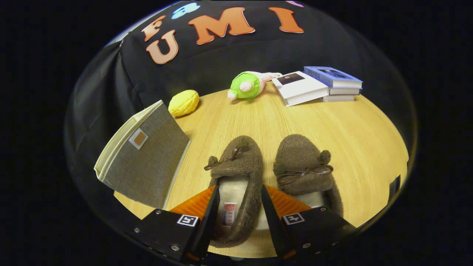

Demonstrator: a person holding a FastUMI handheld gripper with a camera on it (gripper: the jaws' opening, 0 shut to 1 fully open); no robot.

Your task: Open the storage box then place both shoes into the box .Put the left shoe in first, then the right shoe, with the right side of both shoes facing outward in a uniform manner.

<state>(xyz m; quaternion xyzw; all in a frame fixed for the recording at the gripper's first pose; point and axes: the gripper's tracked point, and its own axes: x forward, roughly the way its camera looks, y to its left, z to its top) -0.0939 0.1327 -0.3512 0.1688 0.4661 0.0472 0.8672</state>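
Shoes, two of them, are fuzzy dark brown slippers with thin brown bows, lying side by side on the round light wooden table (332, 125), toes pointing to the far side. Seen from the gripper view, the left slipper (236, 166) lies with its pale lined opening between the fingers, a small label showing on its insole. The right slipper (305, 162) sits just beside it, to the right, partly behind the right finger. The gripper (238, 201) has its jaws spread apart, one finger on each side of the left slipper's heel part; whether either finger touches the slipper I cannot tell, and it is not clamped.

One storage box (146, 162), of grey woven fabric with a cream rim and a small square tag on its face, stands tilted at the near left of the table, left of the left slipper. On the far side lie one yellow lumpy toy (183, 102), one green and pink plush toy (247, 85), and three books (317, 85): a white one leaning against a stack of two, with a blue cover on top.
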